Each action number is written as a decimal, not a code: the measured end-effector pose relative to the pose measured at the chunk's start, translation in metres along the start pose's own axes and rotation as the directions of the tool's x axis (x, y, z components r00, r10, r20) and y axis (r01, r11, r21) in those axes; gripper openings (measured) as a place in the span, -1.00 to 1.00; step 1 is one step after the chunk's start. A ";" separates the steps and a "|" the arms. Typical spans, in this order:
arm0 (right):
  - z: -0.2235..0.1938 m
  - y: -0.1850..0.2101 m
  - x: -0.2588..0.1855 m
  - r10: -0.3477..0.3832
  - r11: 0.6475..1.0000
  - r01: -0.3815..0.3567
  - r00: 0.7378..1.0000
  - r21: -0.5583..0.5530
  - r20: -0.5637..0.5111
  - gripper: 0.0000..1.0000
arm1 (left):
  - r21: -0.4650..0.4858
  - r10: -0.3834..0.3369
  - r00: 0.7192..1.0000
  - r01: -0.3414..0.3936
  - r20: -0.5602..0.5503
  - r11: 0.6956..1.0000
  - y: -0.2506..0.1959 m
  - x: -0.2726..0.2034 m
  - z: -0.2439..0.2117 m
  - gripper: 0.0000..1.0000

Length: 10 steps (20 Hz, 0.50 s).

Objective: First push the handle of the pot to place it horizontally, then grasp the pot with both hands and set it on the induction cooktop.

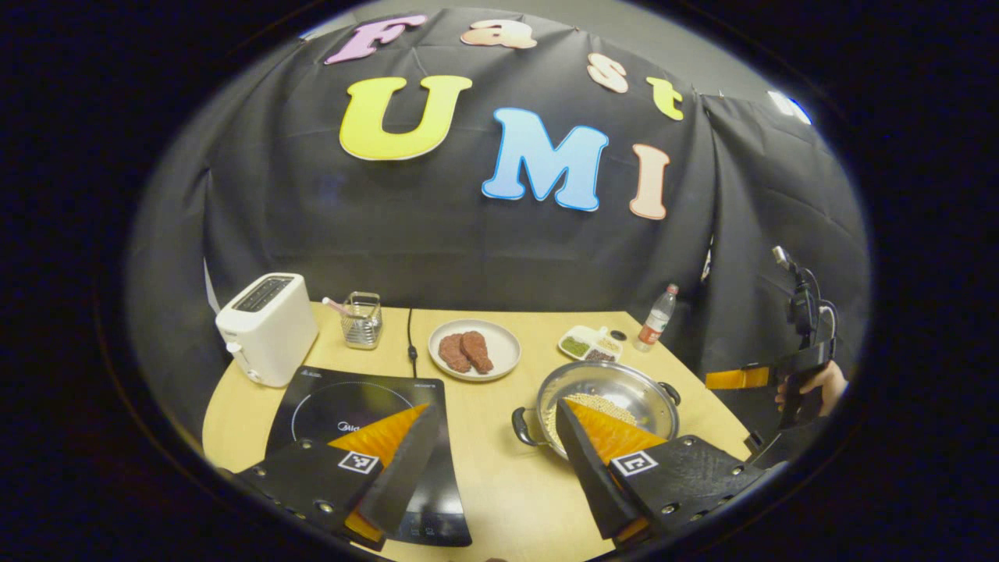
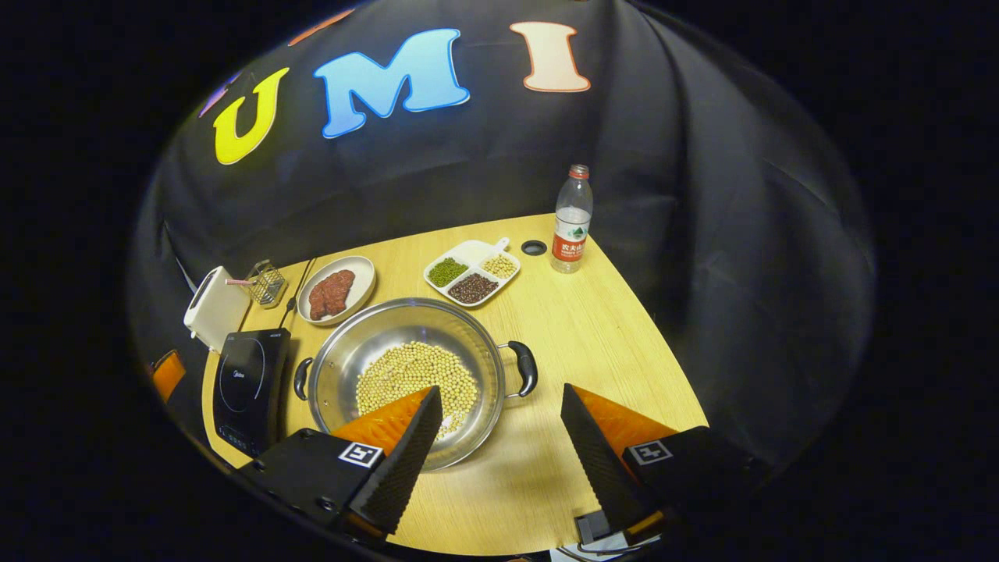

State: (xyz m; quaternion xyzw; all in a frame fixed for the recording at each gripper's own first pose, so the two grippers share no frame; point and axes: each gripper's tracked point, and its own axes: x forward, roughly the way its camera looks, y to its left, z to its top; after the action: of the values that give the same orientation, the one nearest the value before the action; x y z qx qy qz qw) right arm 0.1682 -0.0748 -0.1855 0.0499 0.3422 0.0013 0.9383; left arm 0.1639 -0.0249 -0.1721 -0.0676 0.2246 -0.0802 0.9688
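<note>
Both grippers' jaws wide apart, empty; left gripper (image 1: 492, 460) finger hides pot (image 1: 616, 390) front, poss. over rim

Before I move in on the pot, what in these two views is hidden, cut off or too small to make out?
- Left gripper view: the left hand-held gripper fingers cover the near rim of the pot and part of the induction cooktop.
- Right gripper view: the cooktop's near corner is cut off at the edge; its controls are too small to make out.
- Right gripper view: the right hand-held gripper hides some soybeans.
- Contents of the wire basket are too small to identify.
</note>
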 end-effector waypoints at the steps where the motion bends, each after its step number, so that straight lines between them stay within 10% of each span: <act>1: 0.006 0.003 0.002 0.010 1.000 -0.010 1.000 0.005 0.001 0.96 | -0.007 -0.013 1.000 0.013 -0.025 1.000 -0.003 0.008 -0.005 0.77; 10: 0.010 -0.018 0.071 0.052 0.998 -0.054 0.994 -0.019 -0.096 0.96 | -0.090 -0.043 0.976 0.024 -0.213 0.996 -0.029 0.098 -0.049 0.84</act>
State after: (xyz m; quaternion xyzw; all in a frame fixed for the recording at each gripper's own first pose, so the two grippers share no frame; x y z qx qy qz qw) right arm 0.2286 -0.0906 -0.2251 0.0487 0.3850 0.0320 0.9211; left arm 0.2255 -0.0758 -0.2523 -0.1044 0.3301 -0.0934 0.9335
